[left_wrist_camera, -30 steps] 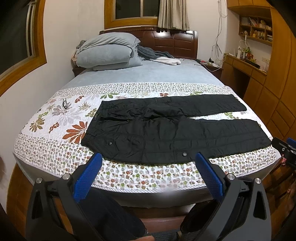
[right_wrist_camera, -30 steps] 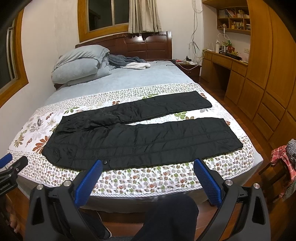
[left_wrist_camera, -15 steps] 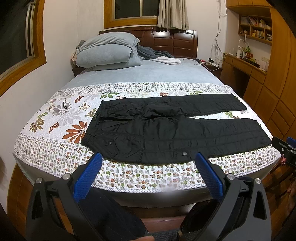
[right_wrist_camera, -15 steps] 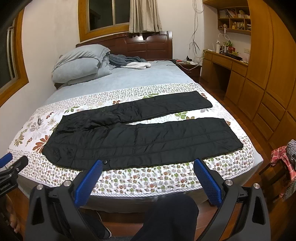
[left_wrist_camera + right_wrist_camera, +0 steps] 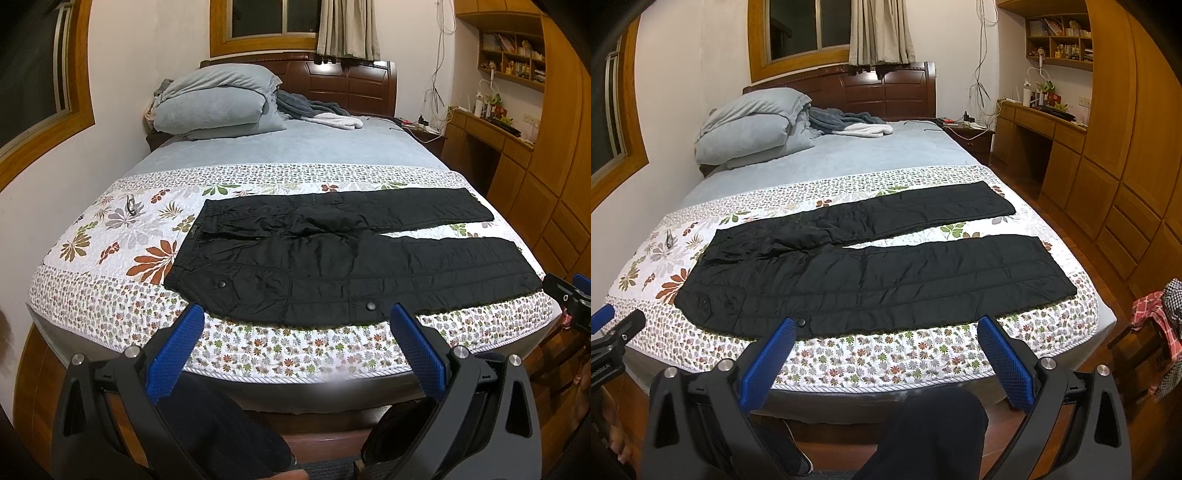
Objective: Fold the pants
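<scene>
Black pants [image 5: 343, 262] are lying spread flat across the flowered quilt [image 5: 118, 243] on the bed, waist to the left and legs apart, likely so a first fold can start cleanly. Left tongs [image 5: 295, 347] are hovering wide and empty, just short of the near hem. From the right wrist, the pants [image 5: 871, 280] are lying just beyond the right tongs [image 5: 886, 350], also gaping wide, gripping nothing.
</scene>
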Available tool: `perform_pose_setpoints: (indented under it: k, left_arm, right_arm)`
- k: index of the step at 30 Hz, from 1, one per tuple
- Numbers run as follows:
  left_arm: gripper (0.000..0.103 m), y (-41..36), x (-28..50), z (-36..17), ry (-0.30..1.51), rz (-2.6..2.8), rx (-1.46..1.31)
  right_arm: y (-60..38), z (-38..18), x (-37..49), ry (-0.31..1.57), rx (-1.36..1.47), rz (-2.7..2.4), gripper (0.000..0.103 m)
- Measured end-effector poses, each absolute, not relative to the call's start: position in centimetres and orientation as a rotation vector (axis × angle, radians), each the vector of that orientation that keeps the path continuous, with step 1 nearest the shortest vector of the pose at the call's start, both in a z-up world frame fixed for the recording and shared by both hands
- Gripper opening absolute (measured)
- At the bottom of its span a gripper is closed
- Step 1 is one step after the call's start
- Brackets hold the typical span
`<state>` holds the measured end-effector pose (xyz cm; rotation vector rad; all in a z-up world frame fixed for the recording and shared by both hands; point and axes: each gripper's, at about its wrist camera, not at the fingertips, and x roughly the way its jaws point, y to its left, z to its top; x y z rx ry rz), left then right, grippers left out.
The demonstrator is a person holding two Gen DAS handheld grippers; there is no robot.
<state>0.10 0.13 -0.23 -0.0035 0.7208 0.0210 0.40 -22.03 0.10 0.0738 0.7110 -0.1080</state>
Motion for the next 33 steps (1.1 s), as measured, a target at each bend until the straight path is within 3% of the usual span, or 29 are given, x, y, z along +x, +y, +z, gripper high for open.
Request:
perform_pose_setpoints:
  k: [33]
  left_arm:
    - [0.100, 0.36, 0.60, -0.57, 0.734, 0.018, -0.003]
  right_arm:
    - [-22.05, 0.33, 0.61, 0.706, 0.067, -0.111, 0.100]
